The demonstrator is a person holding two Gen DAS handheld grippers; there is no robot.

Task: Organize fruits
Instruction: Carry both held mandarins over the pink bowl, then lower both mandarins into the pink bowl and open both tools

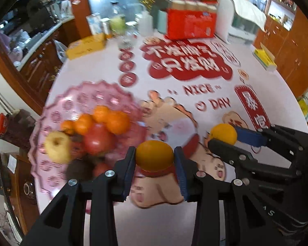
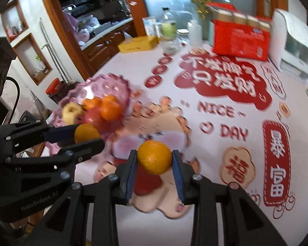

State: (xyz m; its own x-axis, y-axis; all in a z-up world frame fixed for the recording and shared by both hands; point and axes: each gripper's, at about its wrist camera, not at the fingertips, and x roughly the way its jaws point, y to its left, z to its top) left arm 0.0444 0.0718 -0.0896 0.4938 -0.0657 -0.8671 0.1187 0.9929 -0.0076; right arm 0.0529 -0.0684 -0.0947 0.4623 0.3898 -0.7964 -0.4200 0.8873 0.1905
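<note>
oranges up in both grippers; left gripper (image 1: pixel 155 158) clamped on an orange (image 1: pixel 154 155), right gripper (image 2: pixel 154 158) clamped on another orange (image 2: pixel 154 157), both above the printed tablecloth (image 1: pixel 174 215); pink fruit bowl (image 1: pixel 57 102) at left, heaped with oranges and apples (image 1: pixel 58 146).

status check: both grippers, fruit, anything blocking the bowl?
Left gripper shut on an orange. Right gripper shut on a second orange. Pink bowl already holds oranges, apples. Nothing seen between grippers and bowl.
</note>
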